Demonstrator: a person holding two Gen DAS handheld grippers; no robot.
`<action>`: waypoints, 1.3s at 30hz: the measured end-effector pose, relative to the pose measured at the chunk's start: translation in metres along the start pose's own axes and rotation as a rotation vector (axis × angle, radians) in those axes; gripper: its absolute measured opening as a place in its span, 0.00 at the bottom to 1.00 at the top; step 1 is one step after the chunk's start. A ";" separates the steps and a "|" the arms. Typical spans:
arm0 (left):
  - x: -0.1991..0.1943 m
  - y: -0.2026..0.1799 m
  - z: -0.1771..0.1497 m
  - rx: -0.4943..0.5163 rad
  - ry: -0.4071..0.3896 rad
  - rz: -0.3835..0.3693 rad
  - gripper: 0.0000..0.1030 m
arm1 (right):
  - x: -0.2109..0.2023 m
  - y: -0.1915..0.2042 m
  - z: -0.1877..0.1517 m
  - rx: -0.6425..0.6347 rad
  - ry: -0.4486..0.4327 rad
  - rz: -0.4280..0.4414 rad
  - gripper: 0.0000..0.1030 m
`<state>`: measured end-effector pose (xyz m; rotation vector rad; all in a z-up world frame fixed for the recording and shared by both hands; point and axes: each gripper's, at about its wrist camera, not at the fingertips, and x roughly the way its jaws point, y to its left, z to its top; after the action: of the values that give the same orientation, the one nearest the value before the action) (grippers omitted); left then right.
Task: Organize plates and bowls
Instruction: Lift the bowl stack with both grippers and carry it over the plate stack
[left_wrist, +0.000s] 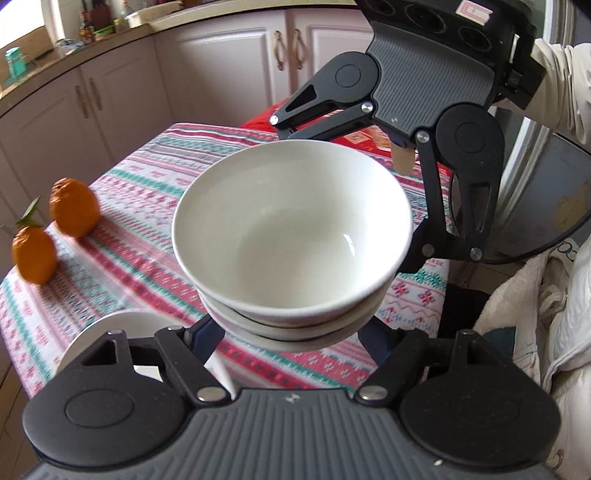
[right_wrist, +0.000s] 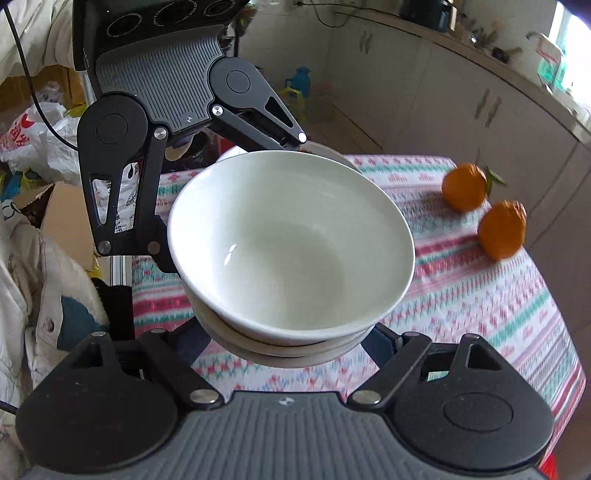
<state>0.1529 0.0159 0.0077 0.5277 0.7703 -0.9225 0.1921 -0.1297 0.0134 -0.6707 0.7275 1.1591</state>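
Note:
A stack of white bowls (left_wrist: 291, 236) hangs above the patterned tablecloth (left_wrist: 129, 258), held from two opposite sides. My left gripper (left_wrist: 291, 332) grips the stack's near side in the left wrist view; its fingertips are hidden under the bowls. My right gripper (left_wrist: 347, 199) grips the far side. In the right wrist view the bowl stack (right_wrist: 291, 243) fills the centre, with my right gripper (right_wrist: 288, 339) at its near side and my left gripper (right_wrist: 229, 199) opposite. A white plate (left_wrist: 110, 328) lies on the table below, also showing behind the bowls (right_wrist: 325, 149).
Two oranges (left_wrist: 55, 225) sit on the table's edge, at the right in the right wrist view (right_wrist: 484, 206). White kitchen cabinets (left_wrist: 221, 74) stand beyond the table. A red box (left_wrist: 362, 138) lies at the table's far end. Bags and cardboard (right_wrist: 44, 147) clutter the floor.

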 end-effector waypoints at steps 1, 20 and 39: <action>-0.004 0.002 -0.002 -0.008 0.000 0.009 0.76 | 0.002 0.000 0.005 -0.012 -0.002 0.003 0.87; -0.033 0.070 -0.056 -0.133 0.044 0.153 0.76 | 0.085 -0.016 0.093 -0.144 -0.005 0.076 0.87; -0.027 0.092 -0.075 -0.180 0.061 0.154 0.76 | 0.116 -0.026 0.103 -0.090 0.007 0.133 0.87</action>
<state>0.1948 0.1293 -0.0106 0.4514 0.8470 -0.6897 0.2600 0.0094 -0.0155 -0.7102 0.7379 1.3177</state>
